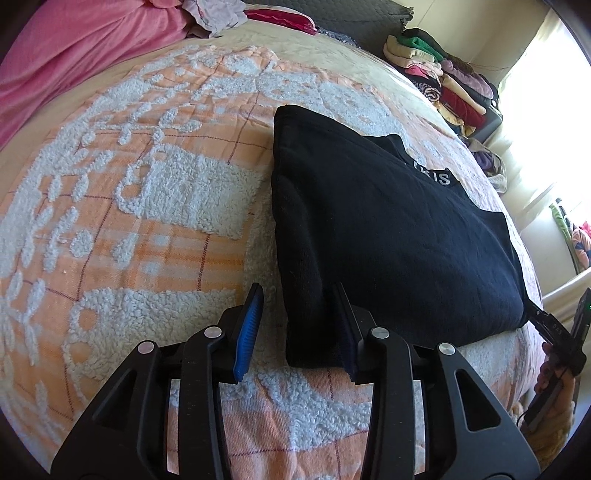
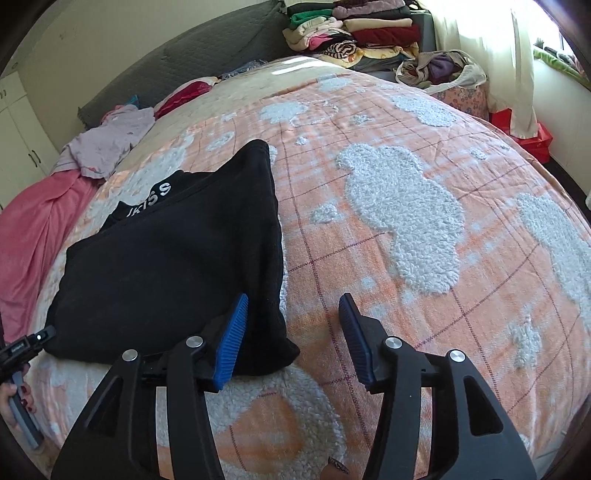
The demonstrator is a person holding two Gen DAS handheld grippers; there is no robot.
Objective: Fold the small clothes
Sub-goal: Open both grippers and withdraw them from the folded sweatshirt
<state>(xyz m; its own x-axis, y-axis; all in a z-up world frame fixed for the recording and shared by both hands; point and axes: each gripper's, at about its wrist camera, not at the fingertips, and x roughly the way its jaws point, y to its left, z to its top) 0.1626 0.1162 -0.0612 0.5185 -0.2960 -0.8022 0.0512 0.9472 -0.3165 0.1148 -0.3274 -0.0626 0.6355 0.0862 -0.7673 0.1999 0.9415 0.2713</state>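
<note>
A folded black garment (image 1: 388, 240) with white lettering on its waistband lies flat on the orange and white fleece bedspread (image 1: 147, 184). My left gripper (image 1: 297, 291) is open, and the garment's near left corner lies between its blue pads without being pinched. In the right wrist view the same black garment (image 2: 166, 258) has its near right corner between the fingers of my right gripper (image 2: 293, 299), which stands open, the corner resting against the left pad (image 2: 231, 339). Each view shows the other gripper and a hand at its edge.
Stacks of folded clothes (image 2: 354, 33) sit at the far right past the bed, with a bag of clothes (image 2: 443, 70) beside them. A pink blanket (image 1: 74, 55) and a lilac garment (image 2: 107, 144) lie at the bed's far left. The bedspread (image 2: 406, 221) stretches out to the right.
</note>
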